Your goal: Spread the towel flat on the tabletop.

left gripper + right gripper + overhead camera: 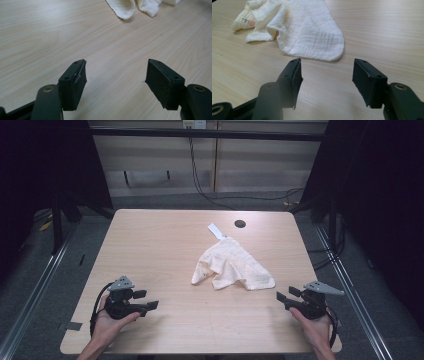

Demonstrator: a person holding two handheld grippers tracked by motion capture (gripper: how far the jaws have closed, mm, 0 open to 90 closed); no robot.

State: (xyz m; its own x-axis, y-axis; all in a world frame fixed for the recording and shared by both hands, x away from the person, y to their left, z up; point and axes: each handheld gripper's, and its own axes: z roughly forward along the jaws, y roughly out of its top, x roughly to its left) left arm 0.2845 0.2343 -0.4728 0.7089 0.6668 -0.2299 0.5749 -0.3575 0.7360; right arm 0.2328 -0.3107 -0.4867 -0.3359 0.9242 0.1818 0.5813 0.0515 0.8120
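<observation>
A crumpled cream cloth (231, 264) lies near the middle of the wooden table (150, 245), with a white tag (215, 230) at its far corner. My left gripper (146, 299) rests at the front left, open, jaws pointing right toward the cloth with nothing between them. In the left gripper view (115, 75) the cloth's (130, 7) edge lies far ahead. My right gripper (287, 295) sits at the front right, open and empty, pointing left. In the right gripper view (326, 75) the cloth (307, 32) lies just beyond the jaw tips, apart from them.
A dark round hole (240, 223) is set in the table near its far edge. Black cables (210, 190) run over the floor behind the table. Dark panels stand on both sides. Bare wood lies between the two grippers.
</observation>
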